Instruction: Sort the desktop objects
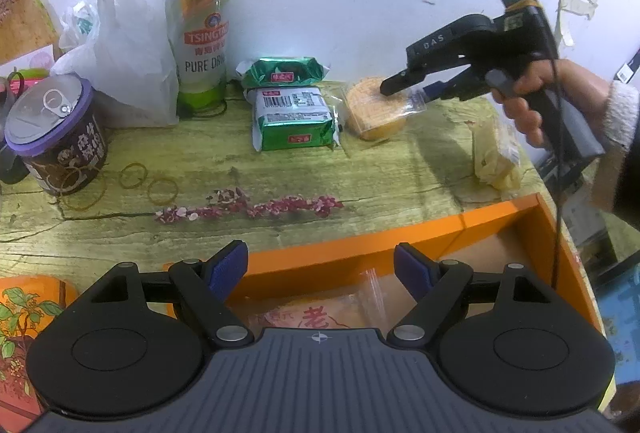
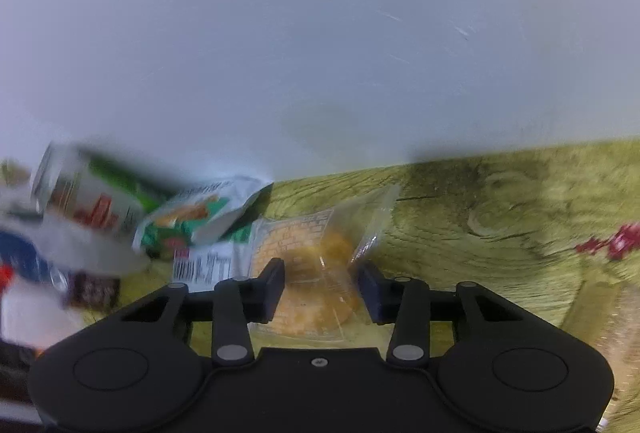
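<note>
Right hand-held gripper (image 2: 320,287) is angled down over the wrapped yellow pastry (image 2: 308,273), which lies on the counter (image 1: 400,173) at the back near the wall, just right of the green snack packets (image 1: 294,121). Its fingers (image 2: 272,289) straddle the clear wrapper, one either side. The view is blurred, so I cannot tell whether the pads press on the wrapper or stand just off it. From the left wrist view, my right hand (image 1: 536,101) holds the handle and the tips sit at the pastry's upper edge (the near finger hides the contact point).

My left hand-held gripper (image 1: 322,269) hangs released, jaws wide apart with nothing between them, above the near wall of the orange box (image 1: 360,245). One wrapped pastry with red print (image 1: 320,313) already lies inside the box.

Elsewhere on the counter: beer can (image 1: 202,37) upright at the back, white plastic bag (image 1: 120,45) to its left, purple-rimmed tin (image 1: 56,137) upright at far left, rubber bands (image 1: 148,185) lying loose just beside it.
</note>
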{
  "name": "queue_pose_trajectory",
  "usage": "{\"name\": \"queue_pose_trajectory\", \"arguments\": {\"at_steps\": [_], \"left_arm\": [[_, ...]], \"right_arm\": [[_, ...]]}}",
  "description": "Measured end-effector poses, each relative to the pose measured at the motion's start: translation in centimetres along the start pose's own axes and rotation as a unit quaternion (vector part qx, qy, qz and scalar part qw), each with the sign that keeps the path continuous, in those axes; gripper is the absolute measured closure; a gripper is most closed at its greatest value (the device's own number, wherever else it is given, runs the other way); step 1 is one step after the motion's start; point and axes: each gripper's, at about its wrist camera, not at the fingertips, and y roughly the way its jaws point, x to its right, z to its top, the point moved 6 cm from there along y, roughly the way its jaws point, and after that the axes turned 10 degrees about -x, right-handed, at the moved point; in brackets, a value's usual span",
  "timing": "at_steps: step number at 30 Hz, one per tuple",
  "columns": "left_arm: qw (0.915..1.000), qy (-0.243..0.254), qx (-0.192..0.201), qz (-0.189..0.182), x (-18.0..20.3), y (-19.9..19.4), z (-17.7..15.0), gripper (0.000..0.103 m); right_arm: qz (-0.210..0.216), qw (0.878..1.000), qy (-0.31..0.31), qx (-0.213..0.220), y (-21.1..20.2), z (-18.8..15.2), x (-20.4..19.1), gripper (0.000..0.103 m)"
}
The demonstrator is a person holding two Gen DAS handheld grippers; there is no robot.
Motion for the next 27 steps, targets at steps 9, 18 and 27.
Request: {"name": "queue_pose_trajectory", "arguments": {"at_steps": [9, 18, 27], "left_arm": [[1.0, -0.001, 0.002, -0.003, 0.0, -0.3, -0.2, 0.022], [0.9999, -0.011, -0.005, 0.003, -0.5, -0.3, -0.9, 0.022], [1.0, -0.005, 0.007, -0.002, 0.0, 0.0, 0.4, 0.022]], "right_arm": [[-0.147, 0.972, -0.176, 0.055, -3.9, -3.4, -5.9, 0.07], [-0.085, 0.964, -0.248, 0.047, -4.8, -7.8, -13.0, 0.047], [0.058, 0.994, -0.083, 0.037, -8.5, -7.7, -8.4, 0.04]]}}
